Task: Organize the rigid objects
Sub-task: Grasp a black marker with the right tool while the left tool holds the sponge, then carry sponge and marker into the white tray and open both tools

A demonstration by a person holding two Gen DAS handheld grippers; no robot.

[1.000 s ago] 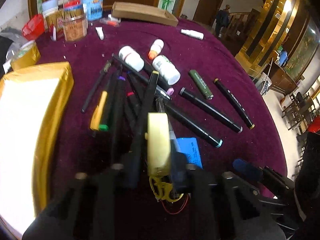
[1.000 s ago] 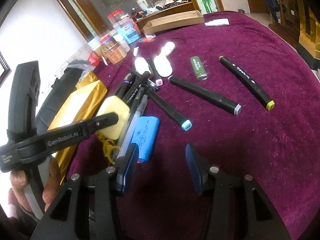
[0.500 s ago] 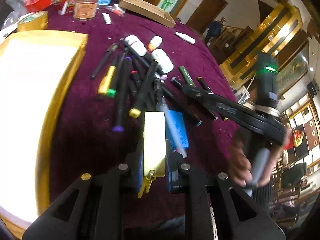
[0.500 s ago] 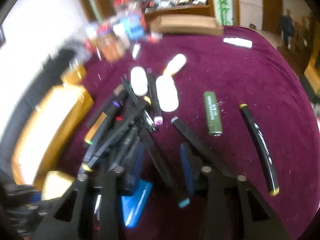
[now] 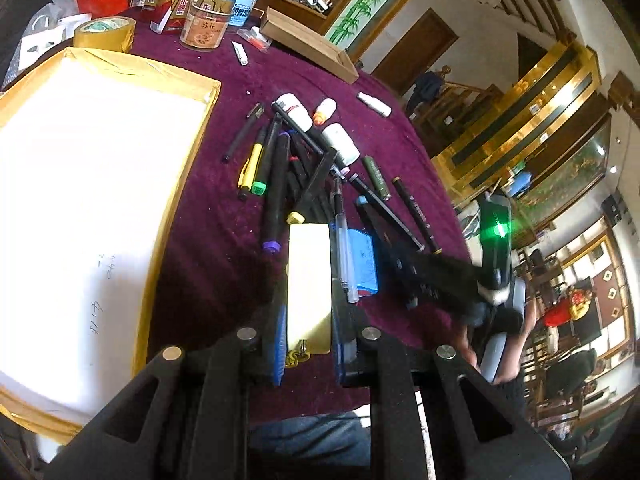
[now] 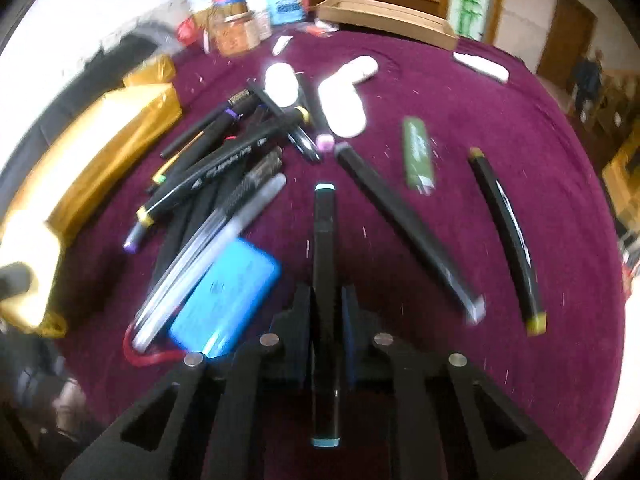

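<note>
Left wrist view: sharp across most of the picture, evenly lit. The white inside of the gold box [image 5: 80, 184] is overexposed, with little detail. A green lamp [image 5: 498, 232] flares at right. The moving arm [image 5: 432, 276] beside it is smeared. Strong fisheye bending; black corners.

Right wrist view: motion blur throughout; the markers [image 6: 224, 160] and white bottles [image 6: 344, 108] are soft, labels unreadable. The wall at left and the lower right edge are blown out. Dim shadow lies under the tongs [image 6: 327, 312].

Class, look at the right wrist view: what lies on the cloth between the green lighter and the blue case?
In the right wrist view, between the green lighter and the blue case lie a grey-tipped marker and the teal-capped marker with the right claw closing around it.
</note>
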